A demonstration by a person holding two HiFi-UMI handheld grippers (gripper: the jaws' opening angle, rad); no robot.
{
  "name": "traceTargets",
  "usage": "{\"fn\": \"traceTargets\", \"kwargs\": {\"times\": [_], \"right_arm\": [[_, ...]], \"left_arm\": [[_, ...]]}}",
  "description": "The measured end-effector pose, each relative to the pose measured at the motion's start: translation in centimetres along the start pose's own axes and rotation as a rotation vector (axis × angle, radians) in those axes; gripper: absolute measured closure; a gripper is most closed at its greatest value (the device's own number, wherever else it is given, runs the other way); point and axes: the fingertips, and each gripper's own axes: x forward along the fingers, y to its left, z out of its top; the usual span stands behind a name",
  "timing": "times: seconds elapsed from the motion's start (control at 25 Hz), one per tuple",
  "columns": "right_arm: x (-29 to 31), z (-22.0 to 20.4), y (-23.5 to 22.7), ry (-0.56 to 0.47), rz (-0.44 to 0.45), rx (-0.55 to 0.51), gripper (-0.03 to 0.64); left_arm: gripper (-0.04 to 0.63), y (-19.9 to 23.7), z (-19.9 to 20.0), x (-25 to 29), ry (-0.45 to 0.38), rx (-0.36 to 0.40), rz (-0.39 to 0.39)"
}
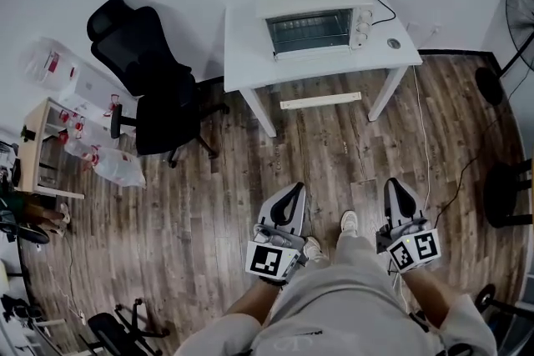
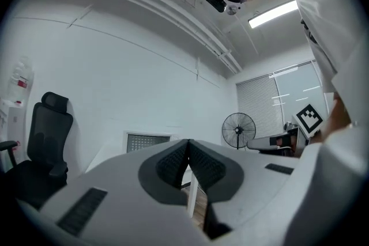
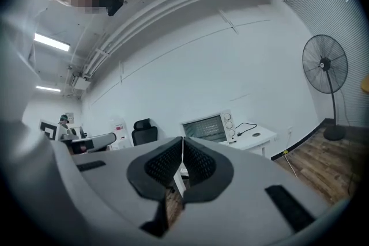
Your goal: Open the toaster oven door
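Toaster oven (image 1: 313, 21): stands at the upper centre of the head view, on the white counter (image 1: 250, 62), at the counter's far side by the wall. Its long axis runs left to right across the frame, parallel to the counter's front edge. The glass door (image 1: 309, 31) faces the lower edge of the frame, toward the person, and sits flush with the body, closed. The control knobs (image 1: 361, 29) are at the oven's right end; a black cord (image 1: 385, 11) leaves from that side.

Left tool (image 1: 292, 192): lower centre of the head view, over the wooden floor (image 1: 334, 146), well apart from the counter. In the left gripper view the ribbed pads (image 2: 173, 164) meet with nothing between them.

Right tool (image 1: 398, 183): lower right of the head view, likewise well apart from the counter. In the right gripper view its pads (image 3: 164, 164) are closed together and hold nothing; the oven shows just above the tips.

A black office chair (image 1: 154, 87) stands left of the counter.
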Motion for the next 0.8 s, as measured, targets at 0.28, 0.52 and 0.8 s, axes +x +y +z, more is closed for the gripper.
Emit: {"fn": "traceTargets", "kwargs": {"times": [0.28, 0.52, 0.8], "right_arm": [[-1.5, 1.5, 1.4, -0.027, 0.018, -0.008, 0.6], [-2.8, 3.0, 1.6, -0.016, 0.048, -0.024, 0.6], [-3.7, 3.6, 0.9, -0.034, 0.062, -0.002, 0.6]], "left_arm": [[0.589, -0.7, 1.9, -1.6, -0.037, 0.007, 0.003], [0.589, -2.2, 3.7, -1.2, -0.09, 0.005, 0.018], [0.589, -4.8, 4.5, -0.3, -0.126, 0.007, 0.003]]}}
